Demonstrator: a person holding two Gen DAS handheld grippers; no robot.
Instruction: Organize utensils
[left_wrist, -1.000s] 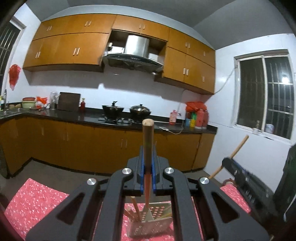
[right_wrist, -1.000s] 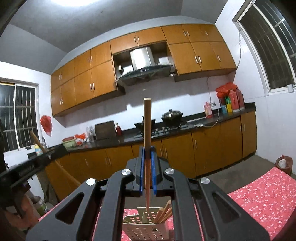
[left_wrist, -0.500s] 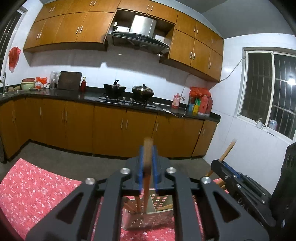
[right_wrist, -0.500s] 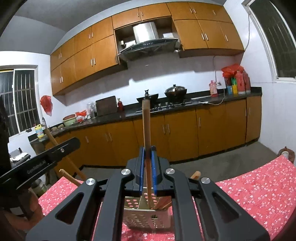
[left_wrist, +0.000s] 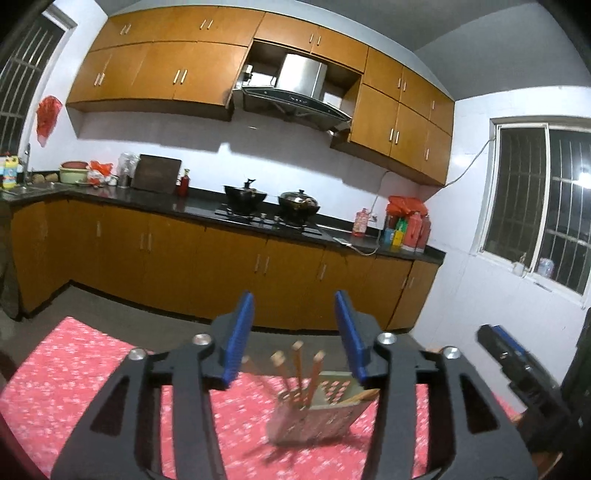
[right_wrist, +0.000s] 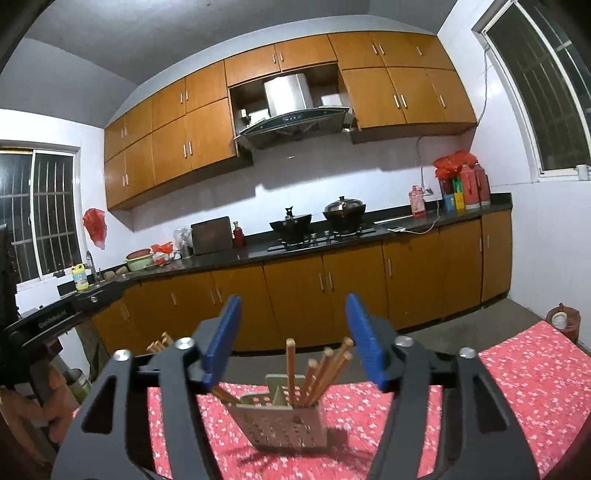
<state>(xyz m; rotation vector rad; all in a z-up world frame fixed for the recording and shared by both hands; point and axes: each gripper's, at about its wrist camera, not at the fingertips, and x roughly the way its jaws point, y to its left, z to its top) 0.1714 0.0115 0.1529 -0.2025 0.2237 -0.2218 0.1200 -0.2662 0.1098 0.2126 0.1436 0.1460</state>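
The left hand-held gripper (left_wrist: 294, 334), black with blue pads, stands wide apart with nothing between its fingers. The right hand-held gripper (right_wrist: 292, 341), of the same make, is likewise spread wide and holds nothing.

The landmark is a pale perforated utensil holder (right_wrist: 285, 421) with a divider, standing on the bench under a red flower-patterned cloth (right_wrist: 517, 387). In the right wrist view the holder sits upright just below and between the blue pads. Several slim wooden chopsticks (right_wrist: 318, 376) stand in it: one nearly upright beside the divider, a bunch leaning to the right in the same compartment, and one slanting out over the holder's left side. Two more wooden tips (right_wrist: 159, 341) show to the left of the holder, behind the left finger.

In the left wrist view the holder (left_wrist: 317, 417) appears blurred and tilted, below the open fingers, with chopsticks (left_wrist: 295, 369) rising from its left part. The right hand-held gripper's dark body (left_wrist: 517, 365) lies to the right of the holder.
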